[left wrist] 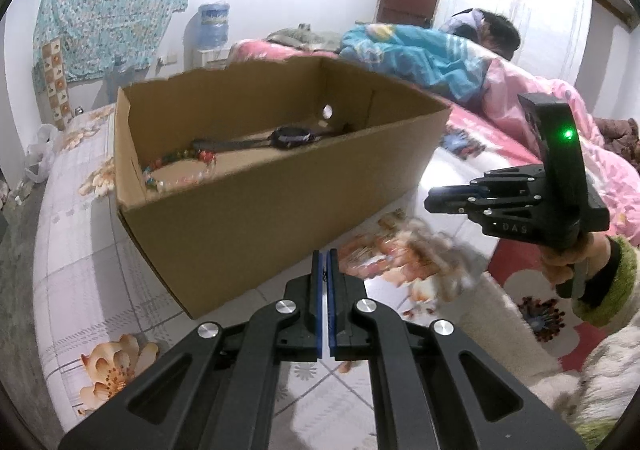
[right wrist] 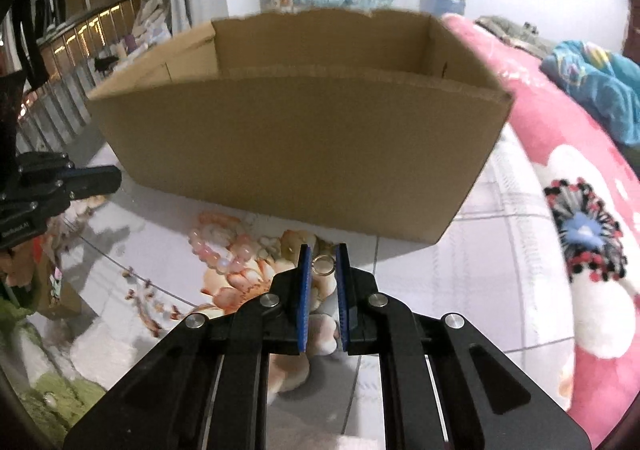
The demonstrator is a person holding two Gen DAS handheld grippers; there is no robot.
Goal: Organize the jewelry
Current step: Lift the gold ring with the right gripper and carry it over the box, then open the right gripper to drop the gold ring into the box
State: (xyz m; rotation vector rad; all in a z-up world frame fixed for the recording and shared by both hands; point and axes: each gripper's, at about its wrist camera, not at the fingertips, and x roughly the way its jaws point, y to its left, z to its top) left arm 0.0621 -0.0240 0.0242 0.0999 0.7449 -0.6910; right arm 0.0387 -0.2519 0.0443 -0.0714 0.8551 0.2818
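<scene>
Cardboard box [left wrist: 256, 186] stood open on the bed [left wrist: 80, 250], and only the left wrist view looked down into it: a dark wristwatch [left wrist: 290, 138] lay on the bottom, and a bracelet of coloured beads [left wrist: 180, 170] lay near the corner beside it. The right wrist view saw just the outer wall of the box and its far inner wall, but it showed what the other view missed. There the right hand-held gripper [right wrist: 323, 264] was closed on a small metal ring [right wrist: 323, 264], with the ring pinched between the blue pads just in front of the box. A bracelet of pale pink beads [right wrist: 218, 246] lay on the bedsheet to the left of it, close to the box. The left hand-held gripper [left wrist: 325, 266] was fully closed with nothing visible between its pads; it pointed at the near wall of the box.

The bedsheet was pale, with squares and orange flowers. A pink quilt [left wrist: 520, 98] and a blue blanket [left wrist: 408, 54] were piled behind the box. A water bottle [left wrist: 214, 24] stood by the white wall, under a hanging patterned cloth [left wrist: 112, 6].
</scene>
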